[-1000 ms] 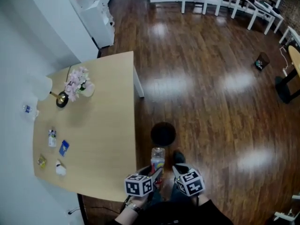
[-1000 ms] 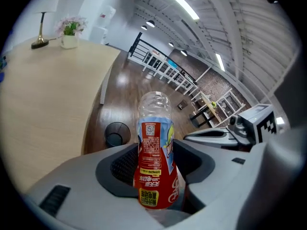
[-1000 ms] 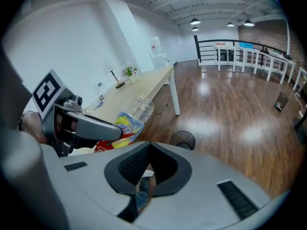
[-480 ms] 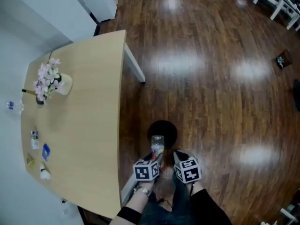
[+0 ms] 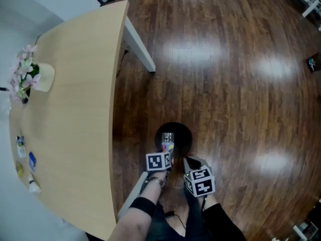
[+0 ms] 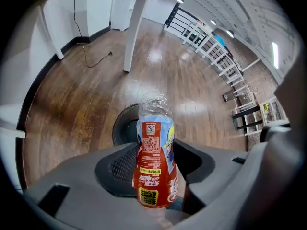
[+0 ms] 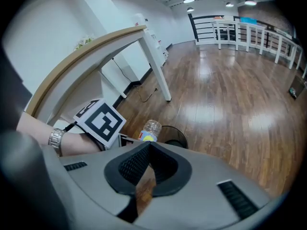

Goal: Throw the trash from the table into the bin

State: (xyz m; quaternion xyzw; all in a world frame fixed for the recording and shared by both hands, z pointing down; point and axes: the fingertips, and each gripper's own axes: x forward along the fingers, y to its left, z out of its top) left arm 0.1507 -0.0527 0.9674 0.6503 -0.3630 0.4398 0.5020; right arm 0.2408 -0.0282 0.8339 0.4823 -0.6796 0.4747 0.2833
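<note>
**Bottle held over the bin**

The clear plastic bottle with a red and blue label (image 6: 154, 162) points neck-outward between the jaws of the left gripper (image 6: 152, 176). The jaws stand partly apart and clamp its labelled body. In the head view it hangs over the round black bin (image 5: 184, 133) on the dark wooden floor (image 5: 241, 84). The right gripper (image 7: 148, 150) hovers just beside, its jaws closed together with nothing in them. The light wooden desk (image 5: 75, 109) lies to the left. It carries small items (image 5: 32, 160) along its far edge and a pale vase of pink flowers (image 5: 31, 77).
</note>
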